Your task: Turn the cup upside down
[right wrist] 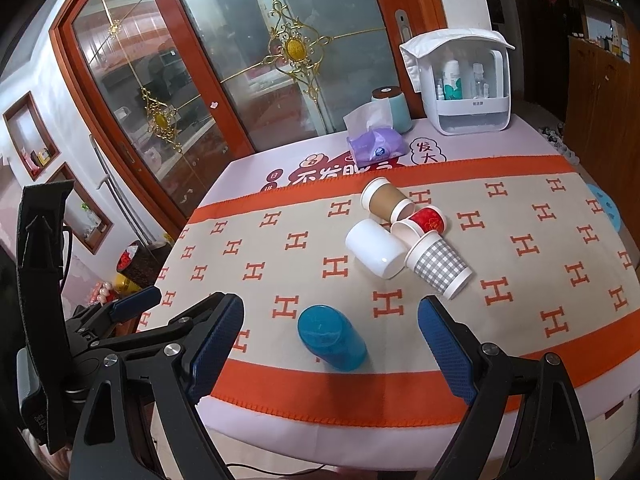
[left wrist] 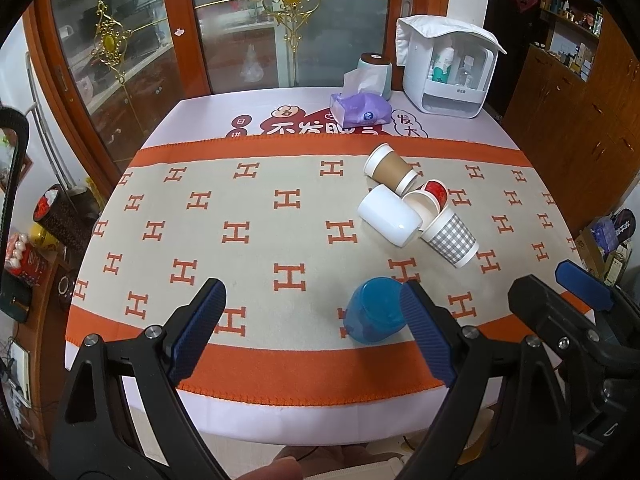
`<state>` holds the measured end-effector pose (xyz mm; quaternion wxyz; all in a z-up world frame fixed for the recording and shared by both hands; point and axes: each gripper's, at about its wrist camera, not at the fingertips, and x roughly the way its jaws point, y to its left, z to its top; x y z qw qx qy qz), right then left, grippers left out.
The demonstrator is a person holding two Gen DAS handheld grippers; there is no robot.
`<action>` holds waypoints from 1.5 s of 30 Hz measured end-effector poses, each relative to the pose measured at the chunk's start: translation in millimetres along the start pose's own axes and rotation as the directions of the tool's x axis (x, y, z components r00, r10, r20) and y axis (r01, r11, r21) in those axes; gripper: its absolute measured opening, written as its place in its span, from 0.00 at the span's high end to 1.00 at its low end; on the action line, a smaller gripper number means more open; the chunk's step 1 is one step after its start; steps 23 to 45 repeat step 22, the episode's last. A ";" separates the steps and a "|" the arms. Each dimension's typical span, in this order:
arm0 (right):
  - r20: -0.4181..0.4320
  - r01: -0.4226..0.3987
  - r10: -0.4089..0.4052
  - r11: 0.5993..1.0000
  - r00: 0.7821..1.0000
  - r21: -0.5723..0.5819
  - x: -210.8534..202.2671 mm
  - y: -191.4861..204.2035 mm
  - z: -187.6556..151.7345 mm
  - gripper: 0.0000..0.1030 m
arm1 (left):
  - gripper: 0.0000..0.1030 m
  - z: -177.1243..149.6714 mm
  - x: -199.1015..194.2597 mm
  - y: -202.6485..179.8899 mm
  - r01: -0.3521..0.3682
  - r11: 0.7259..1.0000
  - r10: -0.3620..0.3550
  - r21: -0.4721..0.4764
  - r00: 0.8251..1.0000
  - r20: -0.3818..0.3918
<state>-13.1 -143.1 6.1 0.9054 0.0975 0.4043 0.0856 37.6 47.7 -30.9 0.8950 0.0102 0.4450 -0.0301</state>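
You saw a glossy translucent blue plastic cup (right wrist: pixel 332 338), matt woven cloth (right wrist: pixel 520 264), ribbed rubbery pads (right wrist: pixel 216 344), paper cups (right wrist: pixel 438 266).

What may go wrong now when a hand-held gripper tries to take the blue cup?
The blue cup stands close to the near edge of the table; a push may tip it off. Its smooth round wall may slip between the pads. Four cups lie crowded behind it, so a long reach may scatter them.

Home dining room, table (left wrist: pixel 168 128) under orange H-patterned cloth (left wrist: pixel 256 216), gilt-ornamented wood-framed glass sliding doors (right wrist: pixel 224 80), tissue pack (left wrist: pixel 360 110), white countertop organizer (left wrist: pixel 452 76) holding bottles, wooden cabinets (left wrist: pixel 568 92) with cluttered shelves.
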 end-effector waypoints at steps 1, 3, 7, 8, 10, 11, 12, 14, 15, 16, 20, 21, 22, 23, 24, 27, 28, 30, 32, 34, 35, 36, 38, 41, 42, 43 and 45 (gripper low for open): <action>-0.001 -0.001 0.001 1.000 1.000 0.001 0.9 -0.6 -1.0 0.13 | 0.15 -0.3 0.8 -0.3 0.000 1.000 0.000 -0.001 1.000 -0.001; -0.003 -0.003 0.003 1.000 1.000 0.003 3.1 -0.6 -2.2 0.13 | 0.15 -1.4 1.7 0.2 -0.001 1.000 0.001 -0.001 1.000 -0.003; -0.006 -0.006 0.006 1.000 1.000 0.007 4.3 -1.4 -3.5 0.13 | 0.15 -1.9 3.8 -0.2 -0.002 1.000 0.002 -0.003 1.000 -0.008; -0.007 -0.007 0.007 1.000 1.000 0.008 5.0 -1.5 -3.8 0.13 | 0.15 -2.5 4.4 0.2 -0.001 1.000 0.001 -0.003 1.000 -0.010; -0.009 -0.009 0.009 1.000 1.000 0.011 5.5 -0.9 -4.7 0.13 | 0.15 -1.2 4.4 -1.2 -0.001 1.000 0.001 -0.003 1.000 -0.012; -0.010 -0.010 0.010 1.000 1.000 0.013 5.8 -1.7 -4.9 0.13 | 0.15 -1.6 4.7 -1.1 -0.001 1.000 0.001 -0.003 1.000 -0.013; -0.011 -0.011 0.011 1.000 1.000 0.014 5.9 -1.8 -5.0 0.13 | 0.15 -1.2 4.9 -1.2 -0.001 1.000 0.001 -0.003 1.000 -0.013; -0.011 -0.011 0.011 1.000 1.000 0.015 6.2 -1.7 -5.1 0.13 | 0.15 -1.7 5.3 -1.1 -0.002 1.000 0.001 -0.003 1.000 -0.014; -0.012 -0.012 0.012 1.000 1.000 0.016 6.7 -1.2 -5.6 0.13 | 0.15 -1.5 5.3 -1.5 -0.001 1.000 0.001 -0.003 1.000 -0.014; -0.013 -0.012 0.013 1.000 1.000 0.017 6.4 -1.4 -5.8 0.13 | 0.15 -1.7 5.4 -1.5 -0.002 1.000 0.002 -0.003 1.000 -0.014; -0.015 -0.013 0.014 1.000 1.000 0.019 7.6 -1.8 -6.1 0.13 | 0.15 -1.9 5.6 -1.5 -0.002 1.000 0.002 -0.003 1.000 -0.014; -0.014 -0.013 0.014 1.000 1.000 0.019 7.4 -1.9 -6.1 0.13 | 0.15 -1.2 5.2 -1.6 -0.001 1.000 0.001 -0.002 1.000 -0.014; -0.015 -0.013 0.014 1.000 1.000 0.019 7.5 -1.9 -6.1 0.13 | 0.15 -1.1 5.2 -1.6 -0.001 1.000 0.001 -0.002 1.000 -0.013; -0.015 -0.013 0.014 1.000 1.000 0.019 7.5 -1.9 -6.1 0.13 | 0.15 -1.1 5.2 -1.6 -0.001 1.000 0.001 -0.002 1.000 -0.013; -0.015 -0.013 0.014 1.000 1.000 0.019 7.5 -1.9 -6.1 0.13 | 0.15 -1.1 5.2 -1.6 -0.001 1.000 0.001 -0.002 1.000 -0.013; -0.015 -0.013 0.014 1.000 1.000 0.019 7.5 -1.9 -6.1 0.13 | 0.15 -1.1 5.2 -1.6 -0.001 1.000 0.001 -0.002 1.000 -0.013; -0.015 -0.013 0.014 1.000 1.000 0.019 7.5 -1.9 -6.1 0.13 | 0.15 -1.1 5.2 -1.6 -0.001 1.000 0.001 -0.002 1.000 -0.013; -0.015 -0.013 0.014 1.000 1.000 0.019 7.5 -1.9 -6.1 0.13 | 0.15 -1.1 5.2 -1.6 -0.001 1.000 0.001 -0.002 1.000 -0.013; -0.015 -0.013 0.014 1.000 1.000 0.019 7.5 -1.9 -6.1 0.13 | 0.15 -1.1 5.2 -1.6 -0.001 1.000 0.001 -0.002 1.000 -0.013; -0.015 -0.013 0.014 1.000 1.000 0.019 7.5 -1.9 -6.1 0.13 | 0.15 -1.1 5.2 -1.6 -0.001 1.000 0.001 -0.002 1.000 -0.013; -0.015 -0.013 0.014 1.000 1.000 0.019 7.5 -1.9 -6.1 0.13 | 0.15 -1.1 5.2 -1.6 -0.001 1.000 0.001 -0.002 1.000 -0.013; -0.015 -0.013 0.014 1.000 1.000 0.019 7.5 -1.9 -6.1 0.13 | 0.15 -1.1 5.2 -1.6 -0.001 1.000 0.001 -0.002 1.000 -0.013; -0.015 -0.013 0.014 1.000 1.000 0.019 7.5 -1.9 -6.1 0.13 | 0.15 -1.1 5.2 -1.6 -0.001 1.000 0.001 -0.002 1.000 -0.013; -0.015 -0.013 0.014 1.000 1.000 0.019 7.5 -1.9 -6.1 0.13 | 0.15 -1.1 5.2 -1.6 -0.001 1.000 0.001 -0.002 1.000 -0.013; -0.015 -0.013 0.014 1.000 1.000 0.019 7.5 -1.9 -6.1 0.13 | 0.15 -1.1 5.2 -1.6 -0.001 1.000 0.001 -0.002 1.000 -0.013; -0.015 -0.013 0.014 1.000 1.000 0.019 7.5 -1.9 -6.1 0.13 | 0.15 -1.1 5.2 -1.6 -0.001 1.000 0.001 -0.002 1.000 -0.013; -0.015 -0.013 0.014 1.000 1.000 0.019 7.5 -1.9 -6.1 0.13 | 0.15 -1.1 5.2 -1.6 -0.001 1.000 0.001 -0.002 1.000 -0.013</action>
